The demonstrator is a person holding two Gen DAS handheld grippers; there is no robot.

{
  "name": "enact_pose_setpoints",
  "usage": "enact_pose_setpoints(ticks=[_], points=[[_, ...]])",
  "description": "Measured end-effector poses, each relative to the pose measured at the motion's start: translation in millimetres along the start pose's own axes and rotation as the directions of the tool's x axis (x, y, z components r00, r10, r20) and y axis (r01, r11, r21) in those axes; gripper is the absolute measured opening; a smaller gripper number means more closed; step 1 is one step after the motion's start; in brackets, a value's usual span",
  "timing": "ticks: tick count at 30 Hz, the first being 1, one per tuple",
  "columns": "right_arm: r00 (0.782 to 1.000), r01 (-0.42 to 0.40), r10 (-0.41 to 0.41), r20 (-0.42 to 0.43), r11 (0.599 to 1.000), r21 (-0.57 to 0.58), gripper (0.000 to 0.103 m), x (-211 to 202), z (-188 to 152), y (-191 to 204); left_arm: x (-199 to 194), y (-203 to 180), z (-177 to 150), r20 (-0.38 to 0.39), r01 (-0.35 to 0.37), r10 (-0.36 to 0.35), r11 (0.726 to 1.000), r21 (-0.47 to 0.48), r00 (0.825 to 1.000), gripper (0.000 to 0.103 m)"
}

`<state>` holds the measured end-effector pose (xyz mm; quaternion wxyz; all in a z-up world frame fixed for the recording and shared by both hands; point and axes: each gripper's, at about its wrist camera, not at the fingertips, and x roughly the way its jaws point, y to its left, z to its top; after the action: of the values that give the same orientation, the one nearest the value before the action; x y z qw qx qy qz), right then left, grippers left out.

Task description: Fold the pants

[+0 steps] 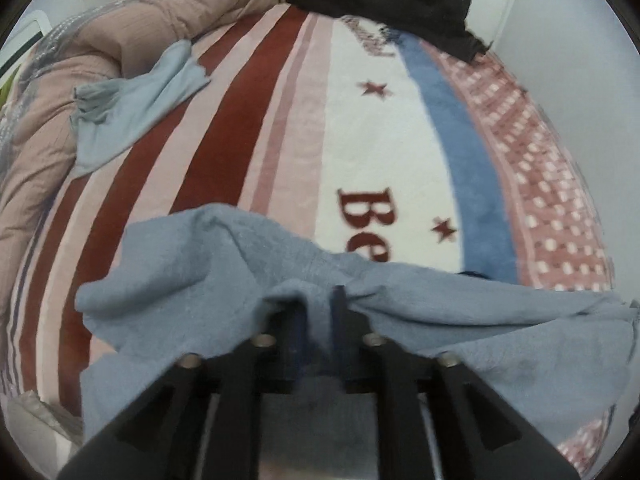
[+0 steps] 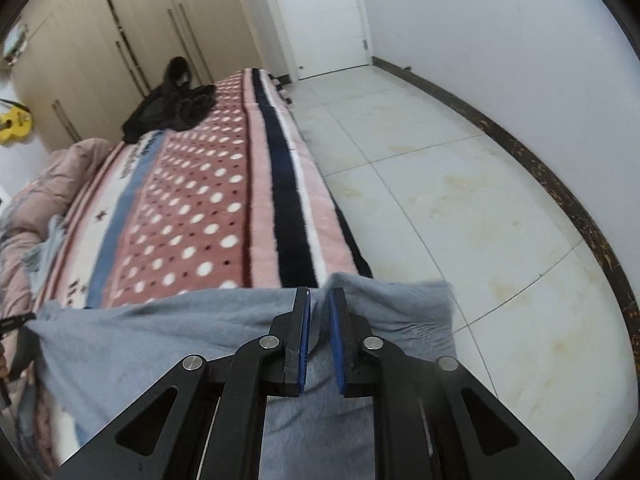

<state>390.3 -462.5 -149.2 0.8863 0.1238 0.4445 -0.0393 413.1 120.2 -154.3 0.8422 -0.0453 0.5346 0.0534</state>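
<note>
The light blue pants are held up over the near end of the striped bed blanket. My left gripper is shut on a bunched edge of the pants; the cloth drapes over its fingers. My right gripper is shut on the other edge of the pants, near the bed's right side. The cloth is stretched between the two grippers. The left gripper shows at the left edge of the right wrist view.
A second light blue garment lies at the left by a bunched pink duvet. Dark clothes lie at the bed's far end. Tiled floor, a white wall and a door lie right of the bed; wardrobes stand behind it.
</note>
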Motion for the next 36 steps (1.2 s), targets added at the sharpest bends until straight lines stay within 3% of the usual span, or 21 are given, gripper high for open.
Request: enact_pose_setpoints(ticks=[1, 2, 4, 6, 8, 9, 14, 18, 22, 24, 28, 31, 33, 36], points=[[1.0, 0.004, -0.004, -0.01, 1.0, 0.005, 0.016, 5, -1, 1, 0, 0, -3, 0.004, -0.002, 0.002, 1.0, 0.007, 1.0, 0.032], [1.0, -0.001, 0.001, -0.024, 1.0, 0.006, 0.034, 8, -3, 1, -4, 0, -6, 0.015, 0.014, -0.014, 1.0, 0.016, 1.0, 0.043], [1.0, 0.004, -0.004, -0.011, 1.0, -0.01, 0.046, 5, -9, 5, -18, 4, -9, 0.042, 0.013, -0.014, 1.0, 0.016, 0.999, 0.053], [1.0, 0.018, -0.016, 0.025, 0.998, -0.057, 0.047, -9, -17, 17, -38, 9, -9, 0.078, 0.016, -0.017, 1.0, 0.012, 0.997, 0.056], [0.998, -0.036, 0.041, 0.055, 0.995, -0.092, 0.049, -29, -31, 33, -61, 12, -12, 0.119, 0.018, -0.02, 1.0, 0.019, 0.993, 0.075], [0.994, -0.081, 0.089, 0.065, 0.99, -0.115, 0.051, -41, -43, 44, -73, 13, -16, 0.131, 0.026, -0.031, 0.999, 0.035, 0.991, 0.078], [0.97, -0.209, 0.231, 0.073, 0.951, -0.227, 0.059, -73, -126, 93, -113, 18, -37, 0.17, -0.008, -0.004, 0.997, 0.073, 0.985, 0.08], [0.969, -0.2, 0.232, 0.085, 0.939, -0.281, 0.059, -76, -169, 118, -134, 27, -66, 0.191, 0.07, -0.087, 0.993, 0.096, 0.978, 0.08], [0.972, -0.203, 0.225, 0.066, 0.948, -0.244, 0.076, -76, -155, 134, -149, 26, -92, 0.199, 0.065, -0.097, 0.984, 0.163, 0.975, 0.087], [0.98, -0.18, 0.195, 0.047, 0.958, -0.222, 0.078, -77, -136, 136, -153, 21, -100, 0.214, 0.052, -0.099, 0.976, 0.213, 0.972, 0.092], [0.983, -0.132, 0.151, 0.108, 0.977, -0.17, 0.082, -102, -156, 97, -144, 24, -95, 0.217, -0.055, 0.004, 0.971, 0.231, 0.976, 0.093], [0.979, -0.172, 0.186, 0.084, 0.974, -0.148, 0.082, -111, -182, 66, -132, 39, -77, 0.194, -0.11, 0.069, 0.972, 0.206, 0.979, 0.093], [0.982, -0.159, 0.171, 0.079, 0.978, -0.136, 0.082, -113, -193, 53, -115, 43, -69, 0.106, -0.135, 0.112, 0.961, 0.24, 0.988, 0.092], [0.978, -0.183, 0.192, 0.075, 0.977, -0.113, 0.082, -119, -202, 31, -99, 43, -73, 0.083, -0.208, 0.192, 0.928, 0.31, 0.978, 0.092]])
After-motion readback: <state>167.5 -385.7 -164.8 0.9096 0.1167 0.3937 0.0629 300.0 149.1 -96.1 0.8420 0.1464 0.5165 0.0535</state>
